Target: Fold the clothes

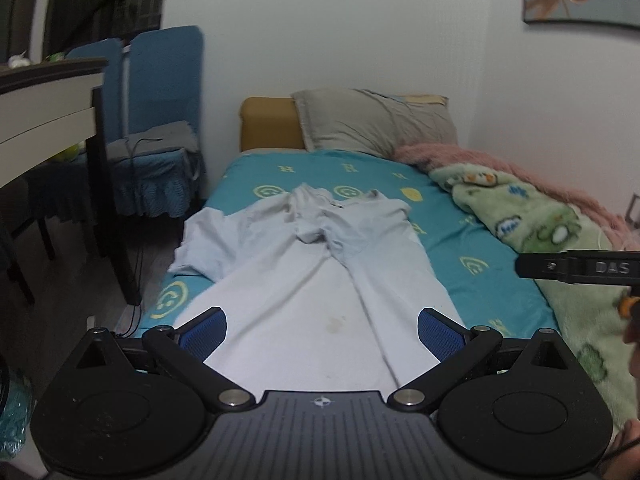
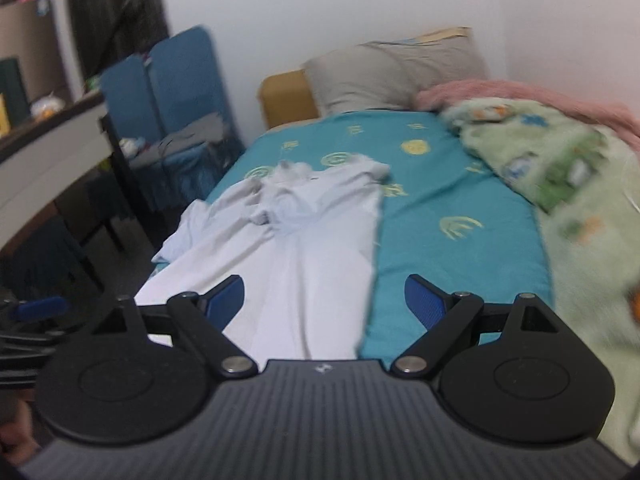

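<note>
Garment (image 1: 304,280): one pale, near-white top, which we find lying lengthwise on the teal bed sheet (image 1: 460,248), hem end toward us and collar end toward the pillow (image 1: 372,120); in the right wrist view the same garment (image 2: 304,240) sits left of centre with bare sheet (image 2: 452,240) to its right. We judge the body is spread flat so that a fold can be made along its length, while the upper part remains bunched and creased around the neck, and one sleeve or side hangs off the bed edge nearest the blue chair (image 1: 160,120), so some smoothing is likely needed first. Left gripper (image 1: 322,332): we hold it low over the near end of the cloth, jaws spread as wide as they go, both blue pads (image 1: 208,330) clear of the fabric and nothing between them, a stance we read as ready for a pinch at the hem. Right gripper (image 2: 324,304): jaws likewise wide apart and empty, poised above the garment's right border where cloth meets sheet, presumably to take the opposite corner; its finger also shows at the right edge of the left view. Bedding pushed aside: a green patterned blanket (image 1: 520,216) and a pink one (image 1: 480,160) are heaped along the wall side, which we take as clearing a working surface. Fold status: not yet begun, as far as we can tell.
</note>
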Motion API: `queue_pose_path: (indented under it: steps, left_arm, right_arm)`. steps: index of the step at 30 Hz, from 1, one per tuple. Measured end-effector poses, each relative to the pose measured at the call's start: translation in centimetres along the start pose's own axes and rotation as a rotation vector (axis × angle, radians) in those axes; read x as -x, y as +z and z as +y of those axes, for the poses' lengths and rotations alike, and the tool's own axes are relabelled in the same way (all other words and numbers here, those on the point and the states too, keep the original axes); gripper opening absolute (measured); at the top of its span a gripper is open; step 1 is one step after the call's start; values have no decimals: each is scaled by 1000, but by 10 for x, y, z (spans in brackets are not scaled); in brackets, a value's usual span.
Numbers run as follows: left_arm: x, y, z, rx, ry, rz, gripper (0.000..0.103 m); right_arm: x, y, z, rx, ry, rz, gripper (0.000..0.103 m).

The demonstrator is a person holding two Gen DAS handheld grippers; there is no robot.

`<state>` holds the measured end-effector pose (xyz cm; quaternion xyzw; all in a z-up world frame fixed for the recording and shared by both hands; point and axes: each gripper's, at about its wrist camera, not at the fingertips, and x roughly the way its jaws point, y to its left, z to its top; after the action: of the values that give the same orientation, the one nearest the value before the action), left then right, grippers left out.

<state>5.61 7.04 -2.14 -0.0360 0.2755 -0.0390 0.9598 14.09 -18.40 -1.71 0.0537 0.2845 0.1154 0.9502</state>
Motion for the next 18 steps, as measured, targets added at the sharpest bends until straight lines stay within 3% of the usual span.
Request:
queue_pose_path:
  steps: [5,8,9,11,14,18]
  left_arm:
    - [5,9,41,42,41,-9,103]
    - [-2,3,60,102,18,23,103]
    - [-7,-1,65,126,-2,37,103]
    - [-19,-7,73,155,-19,71,103]
    - [-36,-12,87,191,-16,87,103]
    - [-67,-22,114,355,-43,126,103]
  right_arm:
    - [-74,41,54,128,97,41,88]
    - [-130,53,103,250,134,63,88]
    - [-148,54,120,300,141,70,88]
    - [-185,53,150,364,173,104,76]
    - [-231,46,187,402,241,151,76]
    - [-284,35,232,468,325,191,76]
